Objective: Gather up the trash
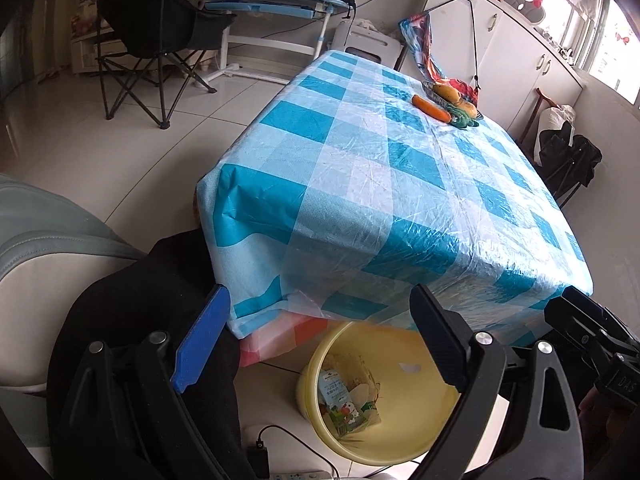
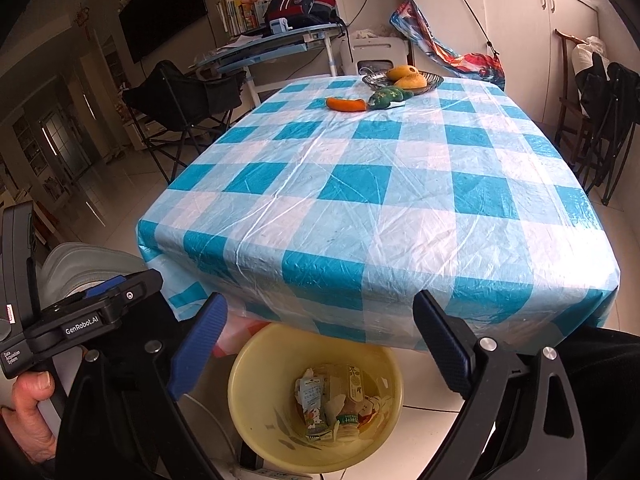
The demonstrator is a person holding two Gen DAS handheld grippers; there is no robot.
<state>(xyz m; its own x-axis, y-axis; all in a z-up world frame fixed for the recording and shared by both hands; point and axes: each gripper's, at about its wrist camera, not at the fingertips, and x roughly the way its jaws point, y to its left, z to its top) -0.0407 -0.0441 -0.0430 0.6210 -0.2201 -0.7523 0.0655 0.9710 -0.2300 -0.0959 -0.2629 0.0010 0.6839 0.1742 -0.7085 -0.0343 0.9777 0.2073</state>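
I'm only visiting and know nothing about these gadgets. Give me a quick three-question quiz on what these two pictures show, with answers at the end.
1. True or false: the yellow bucket on the floor already holds crumpled cartons.
2. Multiple choice: what lies beside the fruit bowl on the checked tablecloth? A) a spoon B) an orange carrot toy C) a mug
3. Short answer: how do the jaws of the left gripper and right gripper stand, and do they hold anything?

Key
1. True.
2. B, the carrot toy.
3. Both stand wide open and empty, above the bucket.
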